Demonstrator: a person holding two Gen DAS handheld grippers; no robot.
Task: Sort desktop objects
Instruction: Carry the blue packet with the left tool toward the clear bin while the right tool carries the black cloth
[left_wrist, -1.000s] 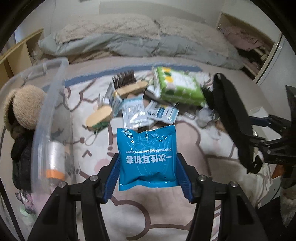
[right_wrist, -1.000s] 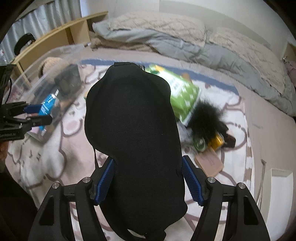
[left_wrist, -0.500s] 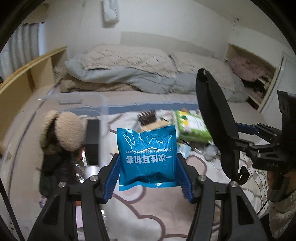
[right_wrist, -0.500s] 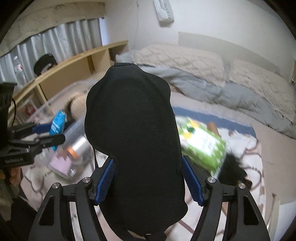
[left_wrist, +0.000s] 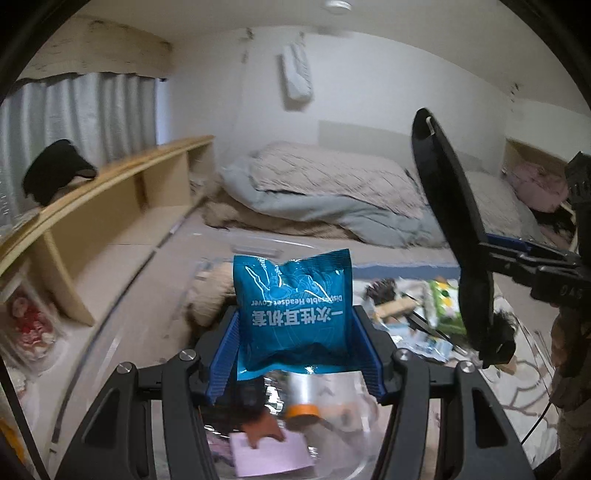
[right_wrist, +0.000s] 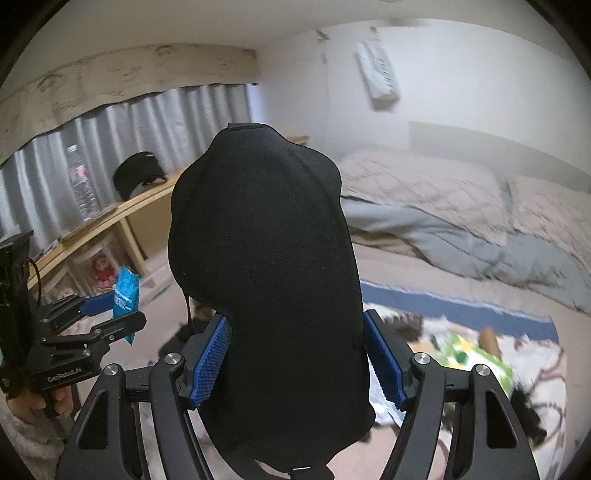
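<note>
Honestly, with the left claw (left_wrist: 295, 325) clamping a blue headset-cover packet (left_wrist: 293, 310) and the right claw (right_wrist: 297, 362) a black eye mask (right_wrist: 266, 277), either could slip and miss the clear bin (left_wrist: 332, 435) below.

Counted in view: two grippers, the left gripper (left_wrist: 295, 350) and the right gripper (right_wrist: 295, 369), each with two blue fingers. One blue packet (left_wrist: 293, 310) and one black eye mask (right_wrist: 266, 280) are present, one per gripper. Further items: one clear bin (left_wrist: 122, 332), one orange-capped tube (left_wrist: 303, 402), one pink card (left_wrist: 271, 454), one green wipes pack (right_wrist: 476, 354), two pillows (right_wrist: 417, 184).
</note>
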